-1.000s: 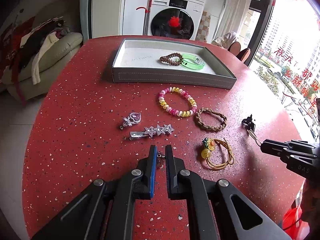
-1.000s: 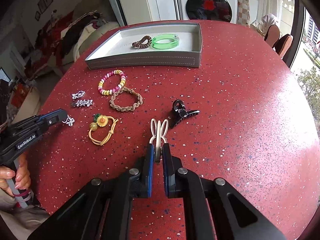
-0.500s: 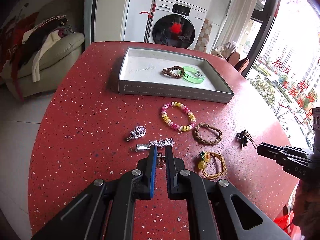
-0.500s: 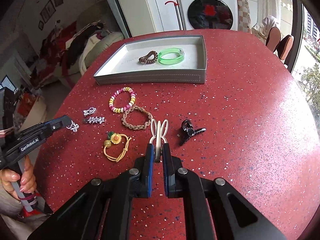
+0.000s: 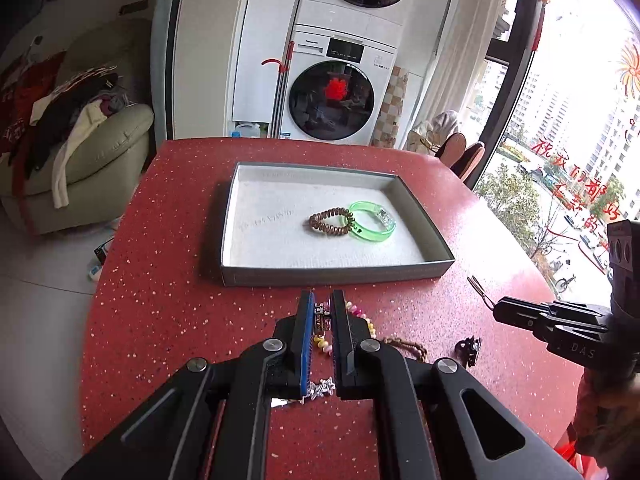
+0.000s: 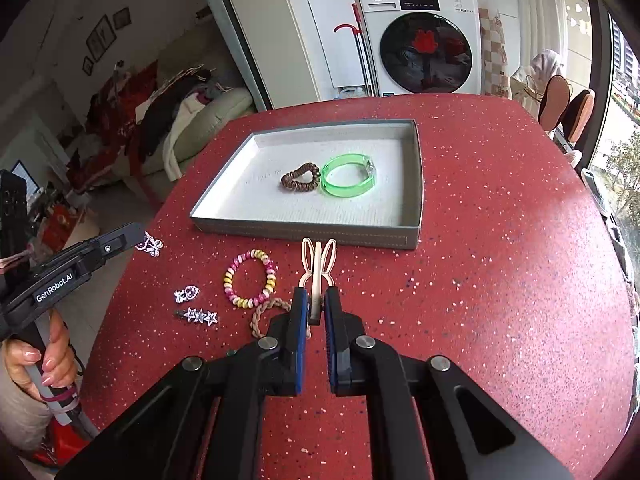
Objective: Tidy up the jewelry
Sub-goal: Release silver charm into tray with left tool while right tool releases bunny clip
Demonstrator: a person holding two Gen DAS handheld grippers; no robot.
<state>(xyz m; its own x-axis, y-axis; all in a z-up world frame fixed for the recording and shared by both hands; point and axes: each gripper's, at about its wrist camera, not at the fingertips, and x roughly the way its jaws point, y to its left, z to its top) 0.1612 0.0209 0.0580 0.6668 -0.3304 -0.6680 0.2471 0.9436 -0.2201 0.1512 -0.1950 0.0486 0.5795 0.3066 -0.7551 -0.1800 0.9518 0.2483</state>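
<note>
My left gripper (image 5: 320,312) is shut on a small silver rhinestone piece (image 5: 319,315), held above the red table just short of the grey tray (image 5: 336,273). From the right wrist view that piece (image 6: 150,245) hangs at the left gripper's (image 6: 138,236) tips. My right gripper (image 6: 316,304) is shut on a pale bunny-ear hair clip (image 6: 318,264), also lifted near the tray's (image 6: 304,233) front wall. Inside the tray lie a brown coil hair tie (image 6: 300,178) and a green bangle (image 6: 348,180).
On the table lie a beaded bracelet (image 6: 250,278), a heart brooch (image 6: 187,294), a star clip (image 6: 198,315), a braided bracelet (image 6: 262,314) and a black claw clip (image 5: 468,346). A washing machine (image 5: 332,100) and a sofa (image 5: 80,160) stand beyond the table.
Both grippers have risen off the table and moved toward the tray, each carrying its piece. The loose jewelry has stayed where it lay.
</note>
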